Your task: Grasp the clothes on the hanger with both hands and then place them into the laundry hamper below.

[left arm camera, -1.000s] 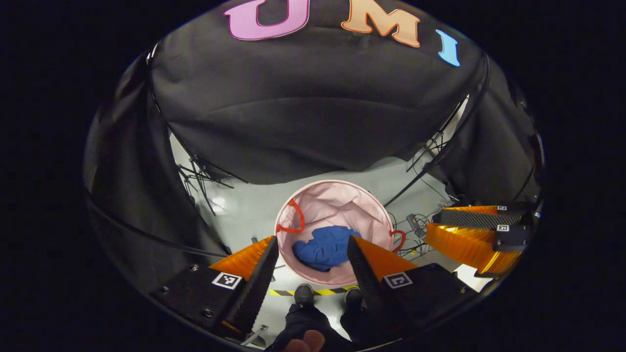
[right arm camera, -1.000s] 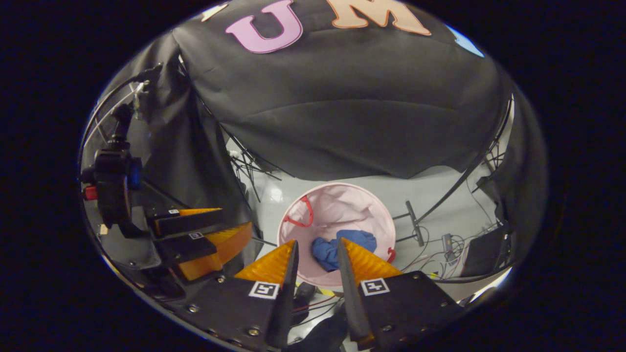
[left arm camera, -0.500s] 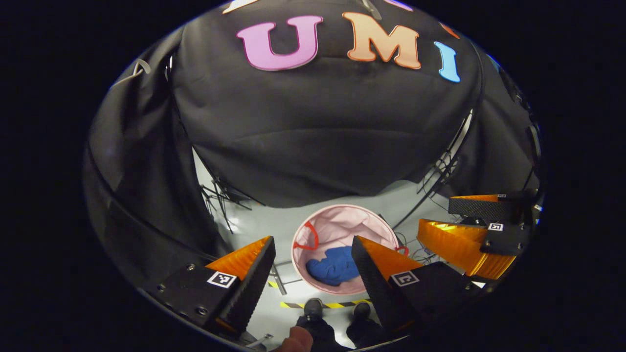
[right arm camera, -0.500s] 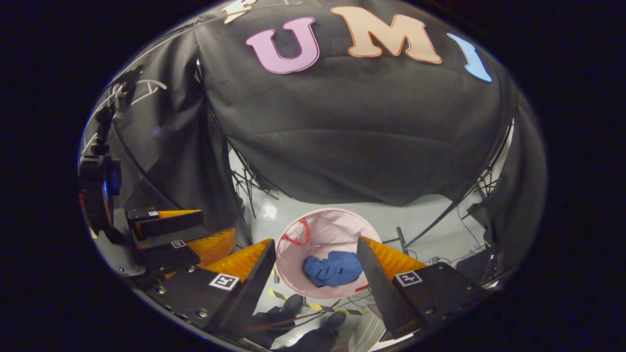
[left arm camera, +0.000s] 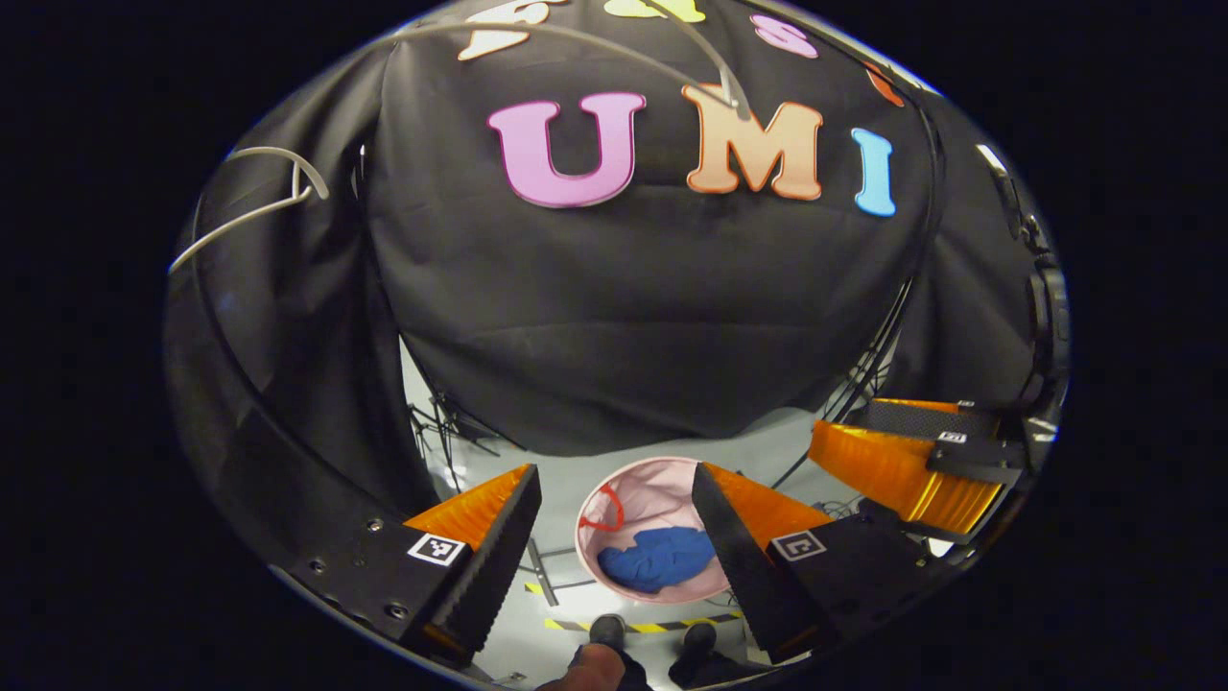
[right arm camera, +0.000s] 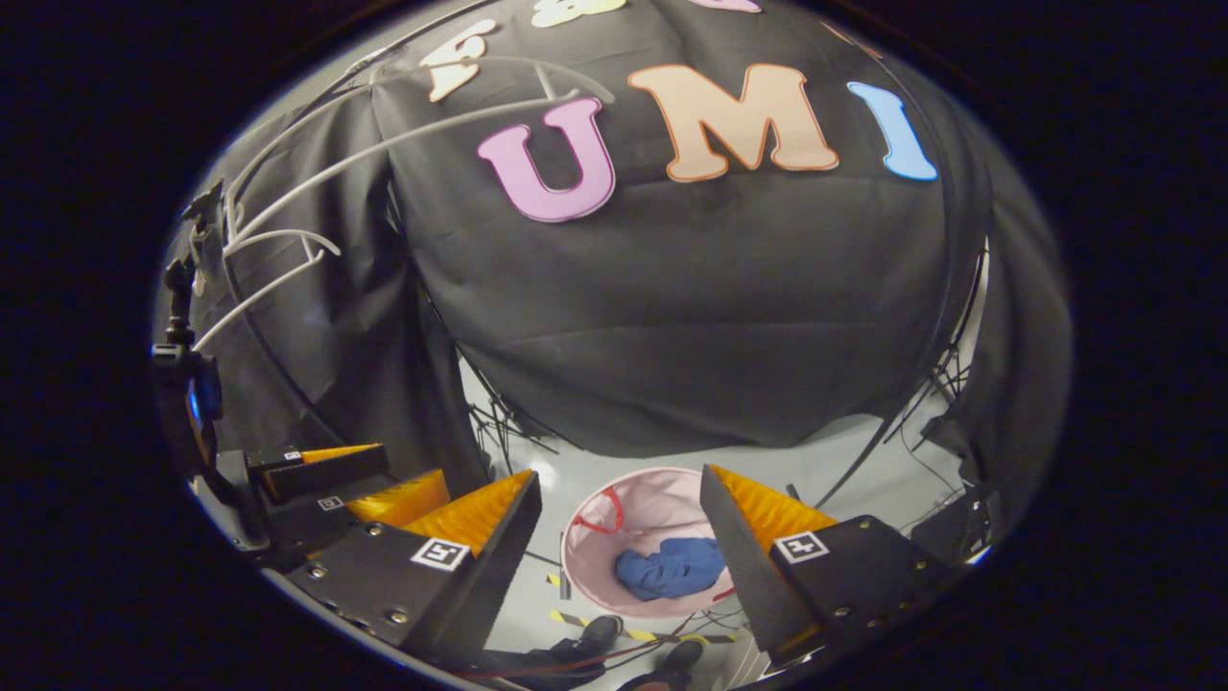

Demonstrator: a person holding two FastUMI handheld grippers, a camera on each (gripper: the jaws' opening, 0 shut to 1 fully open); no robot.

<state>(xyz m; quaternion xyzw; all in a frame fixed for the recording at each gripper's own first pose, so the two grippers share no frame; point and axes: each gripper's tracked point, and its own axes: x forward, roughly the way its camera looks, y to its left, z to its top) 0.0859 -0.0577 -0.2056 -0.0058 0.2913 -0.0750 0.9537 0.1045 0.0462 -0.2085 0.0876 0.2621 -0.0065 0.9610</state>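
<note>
Blue clothes [left arm camera: 658, 558] lying crumpled inside the pink laundry hamper [left arm camera: 645, 483], seen far below and between the fingers of the left gripper [left arm camera: 614, 537]; likewise below and between the fingers of the right gripper [right arm camera: 619, 542] in the right gripper view, bundle [right arm camera: 672, 568] toward the near wall of the hamper [right arm camera: 652, 491]. Judged essentially done: garment off the hanger and in the hamper, nothing left in hand. Bare white hanger [right arm camera: 273, 254] up and to the left of the right gripper, no cloth on it. Both grippers spread wide, released, fingers touching nothing, well above the hamper. Right gripper also visible off to the right of the left one [left arm camera: 911, 461]. Shoes [left arm camera: 606, 631] just beneath, at a striped floor tape [left arm camera: 652, 626].
</note>
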